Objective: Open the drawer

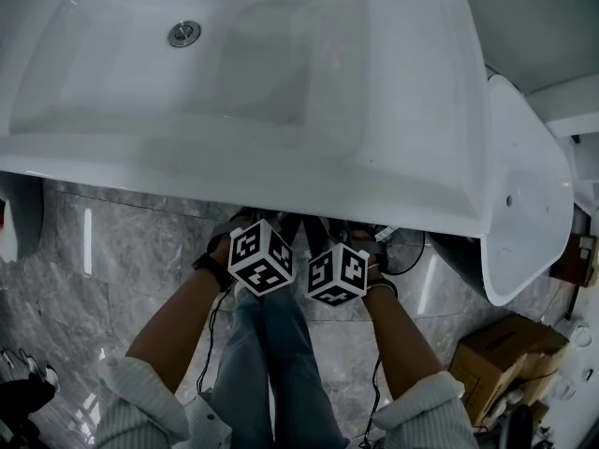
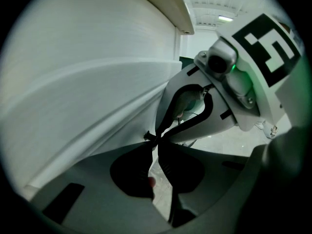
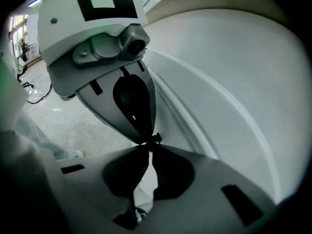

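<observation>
The drawer sat right under the big white sink. The head view could not show it. There, only two arms showed at the lower middle of the frame, reaching in below the sink's front edge. In the left tool view the drawer's smooth white front filled the left side of the frame, with a long ridge running across it. In the right tool view the same front filled the right side. The left tool was closed, its two tips pressed together in the middle of the frame, right next to the white front. I could not see anything pinched between them. The right tool was the same, with its tips together, nothing seen between them, and the front just beside it. The two tools pointed at each other, tip nearly touching tip. The front looked hard, stiff and shiny, so it was likely slippery, and flat tips would slide on it. No knob or handle showed. The best place to take hold was probably the ridge or an edge, where a tip could hook behind and pull. A drawer under a sink is likely a bit heavy and should slide straight out. Both tools pulling evenly would keep it from going crooked.
</observation>
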The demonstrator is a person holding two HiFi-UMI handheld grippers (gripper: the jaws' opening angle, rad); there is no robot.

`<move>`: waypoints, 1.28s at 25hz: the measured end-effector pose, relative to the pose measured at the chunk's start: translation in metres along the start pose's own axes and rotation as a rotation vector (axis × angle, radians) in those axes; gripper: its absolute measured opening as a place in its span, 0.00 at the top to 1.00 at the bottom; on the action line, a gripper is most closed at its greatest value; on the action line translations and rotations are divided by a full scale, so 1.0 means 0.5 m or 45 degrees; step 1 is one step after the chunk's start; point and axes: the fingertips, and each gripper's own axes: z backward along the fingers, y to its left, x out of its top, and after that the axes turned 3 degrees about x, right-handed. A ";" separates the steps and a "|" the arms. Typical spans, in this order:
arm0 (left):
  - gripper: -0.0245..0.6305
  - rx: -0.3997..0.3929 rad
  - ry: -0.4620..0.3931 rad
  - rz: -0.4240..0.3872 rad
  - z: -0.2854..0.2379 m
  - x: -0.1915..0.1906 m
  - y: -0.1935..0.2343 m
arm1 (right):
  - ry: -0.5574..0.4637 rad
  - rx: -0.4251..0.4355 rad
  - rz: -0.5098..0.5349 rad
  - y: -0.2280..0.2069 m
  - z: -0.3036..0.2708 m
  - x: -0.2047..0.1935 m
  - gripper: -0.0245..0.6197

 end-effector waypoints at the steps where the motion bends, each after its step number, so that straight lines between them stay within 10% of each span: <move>1: 0.90 -0.001 0.000 0.002 0.001 -0.002 -0.003 | 0.001 0.000 -0.006 0.003 0.001 -0.001 0.92; 32: 0.90 -0.022 0.041 0.033 0.057 -0.055 -0.102 | -0.003 0.028 -0.177 0.118 0.050 -0.013 0.92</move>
